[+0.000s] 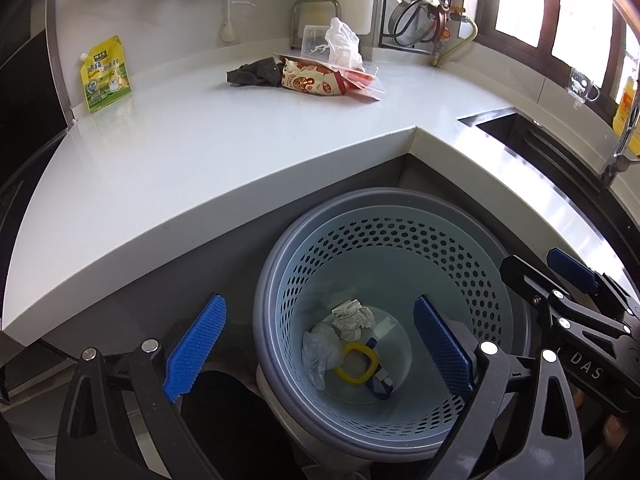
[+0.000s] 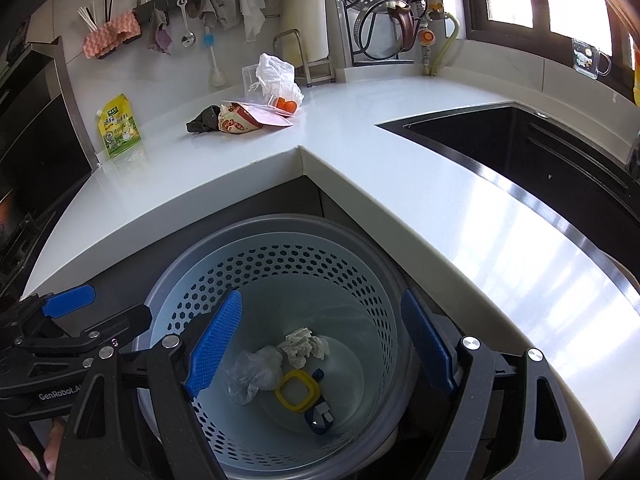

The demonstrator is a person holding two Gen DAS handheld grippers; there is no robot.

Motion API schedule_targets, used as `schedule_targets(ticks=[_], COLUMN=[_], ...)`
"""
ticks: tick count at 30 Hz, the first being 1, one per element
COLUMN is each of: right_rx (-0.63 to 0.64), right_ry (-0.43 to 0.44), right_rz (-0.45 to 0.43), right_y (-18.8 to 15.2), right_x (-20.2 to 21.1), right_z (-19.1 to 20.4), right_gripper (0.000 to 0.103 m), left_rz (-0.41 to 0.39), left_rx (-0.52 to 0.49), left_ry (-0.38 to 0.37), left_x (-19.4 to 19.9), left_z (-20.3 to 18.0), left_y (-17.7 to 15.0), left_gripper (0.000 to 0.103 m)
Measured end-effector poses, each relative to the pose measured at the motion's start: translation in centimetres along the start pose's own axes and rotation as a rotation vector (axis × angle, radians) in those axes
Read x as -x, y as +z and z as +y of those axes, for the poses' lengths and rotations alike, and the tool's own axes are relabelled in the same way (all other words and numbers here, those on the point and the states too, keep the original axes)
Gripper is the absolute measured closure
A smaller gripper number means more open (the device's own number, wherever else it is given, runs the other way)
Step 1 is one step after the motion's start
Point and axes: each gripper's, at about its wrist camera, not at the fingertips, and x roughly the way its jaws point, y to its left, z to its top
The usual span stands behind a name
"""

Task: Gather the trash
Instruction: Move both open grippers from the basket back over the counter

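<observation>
A pale blue perforated trash bin stands on the floor below the counter corner. Inside lie a crumpled paper, a clear plastic wad, a yellow ring and a blue scrap. My left gripper is open and empty above the bin. My right gripper is open and empty above it too. On the counter lie a snack bag, a dark rag, a white plastic bag and a clear zip bag.
A green-yellow pouch leans at the counter's left end. A black sink is set in the white counter at right. A dish rack and hanging utensils line the back wall.
</observation>
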Motion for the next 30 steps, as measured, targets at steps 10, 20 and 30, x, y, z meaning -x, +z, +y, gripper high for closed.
schedule_targets(ticks=[10,20,30], right_rx=[-0.007,0.008,0.016], right_ry=[0.015,0.043,0.077], right_rz=[-0.016,-0.041,-0.059], right_y=[0.6,3.1,8.2], right_x=[0.1,-0.3,-2.2], right_z=[0.0,0.3,-0.7], right_gripper=[0.025,0.025,0.025], left_rz=[-0.055,-0.125,-0.186], left_rx=[0.027,0.046,0.084], left_ry=[0.017,0.032,0.096], left_x=[1.0,1.6,0.8], left_z=[1.1,2.3,3.5], left_y=[1.1,3.6,9.0], left_gripper=[0.006,0.006,0.006])
